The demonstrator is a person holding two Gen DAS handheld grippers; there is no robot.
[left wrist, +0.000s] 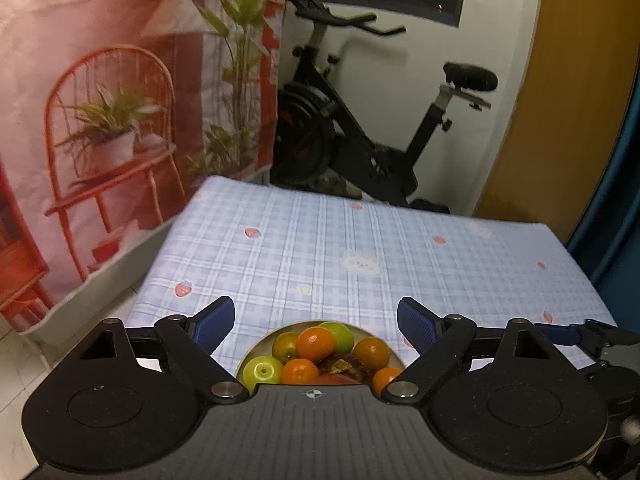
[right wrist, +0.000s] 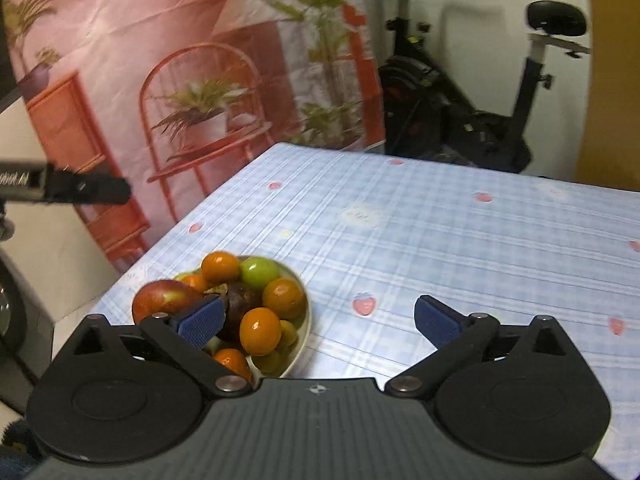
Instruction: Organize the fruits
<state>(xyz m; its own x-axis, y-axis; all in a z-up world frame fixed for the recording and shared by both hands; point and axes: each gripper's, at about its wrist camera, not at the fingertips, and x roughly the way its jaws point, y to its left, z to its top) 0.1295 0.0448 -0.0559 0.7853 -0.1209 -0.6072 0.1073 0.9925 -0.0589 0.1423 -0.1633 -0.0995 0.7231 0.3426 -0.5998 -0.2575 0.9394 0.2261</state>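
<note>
The left gripper (left wrist: 316,316) and the right gripper (right wrist: 318,320) both have jaws wide apart, holding nothing, pointing downward.

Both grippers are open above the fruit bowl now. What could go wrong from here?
1. The bowl is heaped: oranges and green fruits sit above the rim, so a nudge from the right gripper may send one rolling across the tablecloth.
2. The bowl stands near the table's left edge in the right wrist view, so a push could slide it off.
3. The left gripper partly hides the bowl, making an aimed grasp harder.
</note>
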